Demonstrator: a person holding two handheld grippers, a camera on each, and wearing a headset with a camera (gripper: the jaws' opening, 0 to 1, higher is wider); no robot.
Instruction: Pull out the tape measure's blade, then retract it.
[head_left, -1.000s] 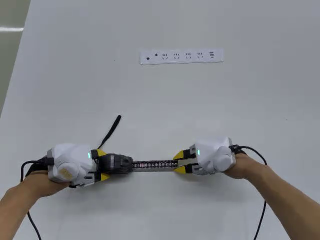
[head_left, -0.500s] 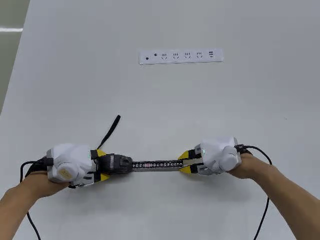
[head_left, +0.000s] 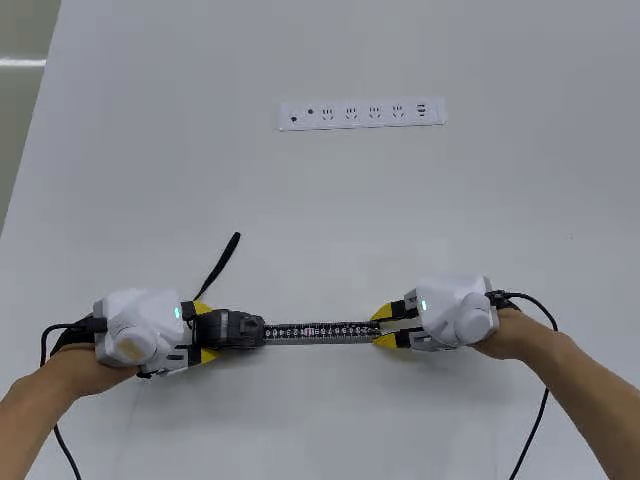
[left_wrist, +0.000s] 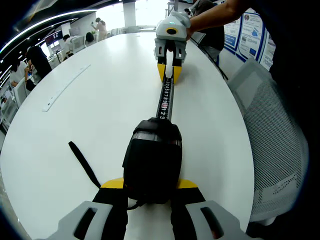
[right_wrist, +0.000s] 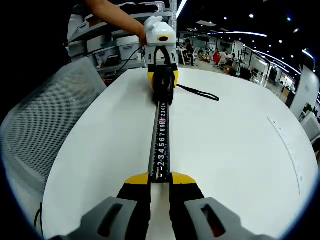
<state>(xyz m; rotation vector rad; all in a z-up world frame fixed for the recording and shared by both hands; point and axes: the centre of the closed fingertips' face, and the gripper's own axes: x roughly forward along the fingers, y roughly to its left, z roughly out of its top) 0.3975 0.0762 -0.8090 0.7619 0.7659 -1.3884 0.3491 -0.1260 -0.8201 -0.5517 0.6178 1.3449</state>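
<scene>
Black tape measure (head_left: 228, 327), blade (head_left: 318, 329) out.

Bare desk (head_left: 400, 220) lies open between the stretched blade (head_left: 318, 329) near the near edge and the power strip (head_left: 362, 112) toward the far edge.

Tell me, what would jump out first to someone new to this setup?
A dark metal tape blade with printed numbers stretches across the white table, low in the head view. The left gripper clamps the chunky black tape measure case and the right gripper pinches the blade's tip. Farther back lies a long white power strip.
</scene>
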